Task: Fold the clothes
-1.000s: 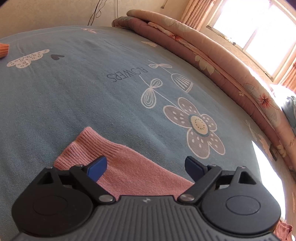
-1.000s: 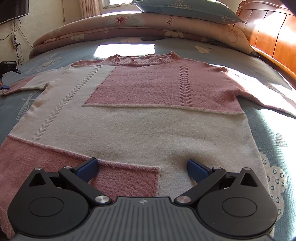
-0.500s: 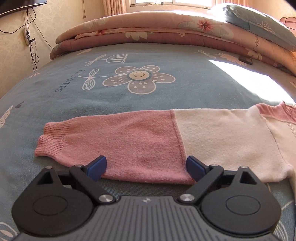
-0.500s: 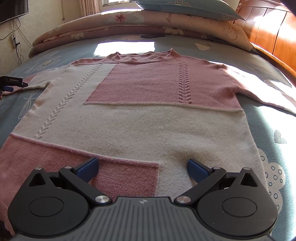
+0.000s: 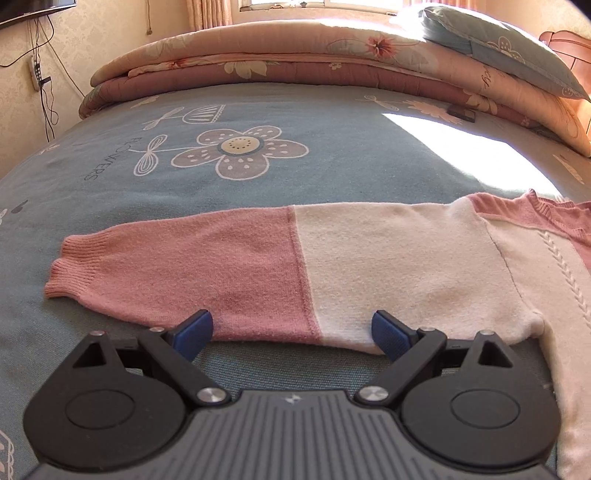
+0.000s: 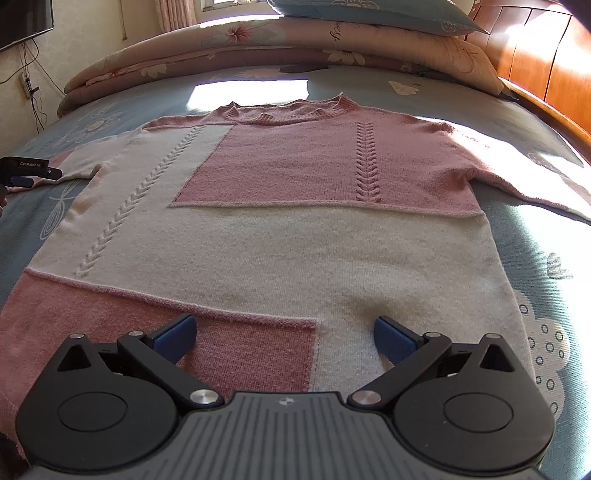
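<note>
A pink and cream knitted sweater (image 6: 295,229) lies face up and spread flat on a bed covered with a blue flower-print sheet (image 5: 258,110). Its neck points toward the folded quilts (image 6: 258,48) and a pillow (image 6: 369,14) stacked at the head of the bed, beside a wooden headboard (image 6: 546,55). Both sleeves stretch straight out to the sides.

No fold shows anywhere on the sweater, so the task appears to be at its very start. The laying-out looks done: the body is smooth, with only slight ripples near the hem. Judging from this, everything else is left, namely bringing in both sleeves, folding the sides, and doubling the body over.

The left gripper (image 5: 291,330) sits low over the near edge of the left sleeve (image 5: 258,266), about where its pink half meets its cream half. Its two blue fingers (image 5: 194,330) are spread wide apart and hold nothing. The cuff (image 5: 62,273) lies off to the left, well apart from the fingers.

The right gripper (image 6: 284,336) hovers above the hem of the sweater, near the lower pink panel (image 6: 240,350). Its fingers are also spread wide and empty. The right sleeve (image 6: 535,184) lies untouched in a patch of sunlight on the far side.
</note>
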Demonstrator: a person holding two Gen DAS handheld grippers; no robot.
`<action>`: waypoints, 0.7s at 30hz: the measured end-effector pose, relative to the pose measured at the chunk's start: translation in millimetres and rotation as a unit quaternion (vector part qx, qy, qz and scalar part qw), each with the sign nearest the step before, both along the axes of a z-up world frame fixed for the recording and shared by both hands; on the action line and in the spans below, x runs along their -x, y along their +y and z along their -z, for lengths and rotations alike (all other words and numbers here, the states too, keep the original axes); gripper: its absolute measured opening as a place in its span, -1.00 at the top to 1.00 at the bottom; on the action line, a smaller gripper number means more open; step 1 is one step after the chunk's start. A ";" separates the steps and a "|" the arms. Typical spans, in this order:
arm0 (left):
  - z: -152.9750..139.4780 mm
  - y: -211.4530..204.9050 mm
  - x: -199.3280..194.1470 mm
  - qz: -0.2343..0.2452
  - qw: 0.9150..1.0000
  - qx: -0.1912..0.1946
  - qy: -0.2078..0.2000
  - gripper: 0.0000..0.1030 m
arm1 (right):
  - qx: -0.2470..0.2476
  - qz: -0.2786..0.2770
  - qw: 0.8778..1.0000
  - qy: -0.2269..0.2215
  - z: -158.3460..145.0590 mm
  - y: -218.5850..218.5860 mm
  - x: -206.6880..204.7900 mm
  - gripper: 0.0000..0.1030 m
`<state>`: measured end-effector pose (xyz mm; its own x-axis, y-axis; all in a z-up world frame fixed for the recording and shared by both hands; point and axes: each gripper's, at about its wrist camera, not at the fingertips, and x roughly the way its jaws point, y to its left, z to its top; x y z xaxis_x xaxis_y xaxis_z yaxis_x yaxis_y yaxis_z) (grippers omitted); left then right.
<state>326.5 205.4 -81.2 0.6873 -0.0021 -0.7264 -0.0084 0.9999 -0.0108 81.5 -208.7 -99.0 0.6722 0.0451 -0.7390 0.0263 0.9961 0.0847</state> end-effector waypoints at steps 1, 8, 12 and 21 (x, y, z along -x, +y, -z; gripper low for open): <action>-4.6 -0.1 1.4 -0.001 1.000 0.005 -0.002 -0.79 | -0.003 0.001 1.000 0.000 -0.3 -0.6 0.2 -1.00; -21.2 -49.0 -5.8 0.072 0.997 0.022 -0.027 -0.81 | -0.011 0.003 1.000 0.002 -1.2 -1.9 0.7 -1.00; -2.6 -71.0 -10.0 0.093 0.996 0.003 -0.002 -0.81 | -0.013 0.002 1.000 0.004 -2.0 -3.6 0.5 -1.00; -15.4 -79.6 6.0 0.114 0.993 -0.031 -0.018 -0.81 | -0.035 0.004 0.999 0.008 -4.9 -9.6 3.1 -1.00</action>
